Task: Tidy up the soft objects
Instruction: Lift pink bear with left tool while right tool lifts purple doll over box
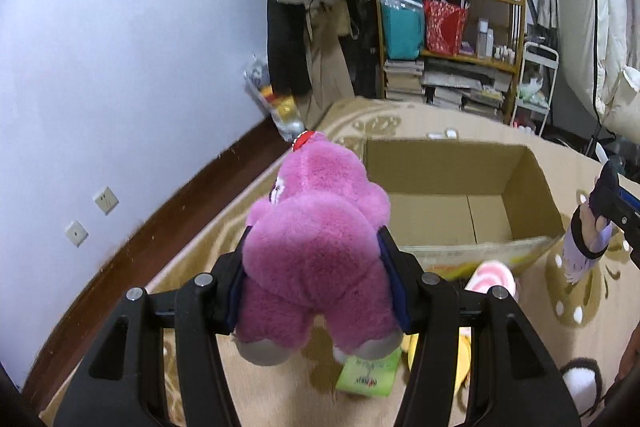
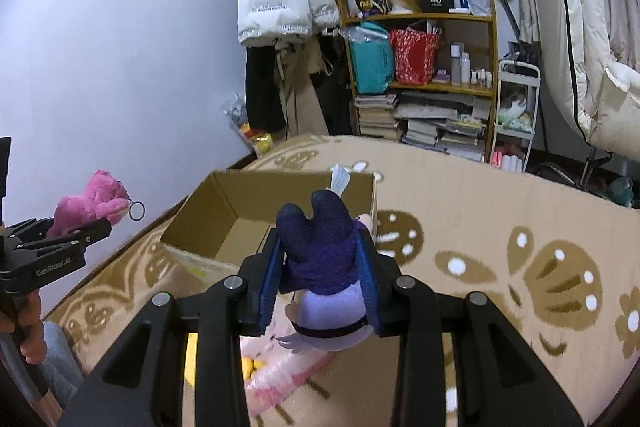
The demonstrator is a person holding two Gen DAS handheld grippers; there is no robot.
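Pink plush bear (image 1: 316,251) clamped in left tool (image 1: 312,279); purple plush doll (image 2: 324,267) clamped in right tool (image 2: 320,279)

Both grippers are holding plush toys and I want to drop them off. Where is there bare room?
The cardboard box floor is bare between its walls, as is the rug right of it. Crowded: the rug before the box's near wall, with loose toys.

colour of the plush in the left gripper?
Pink-magenta plush bear, grey soles; clearest in the left wrist view.

Beige patterned carpet (image 2: 460,195), open cardboard box (image 1: 460,187) on it, pink swirl plush (image 1: 494,277) beside box
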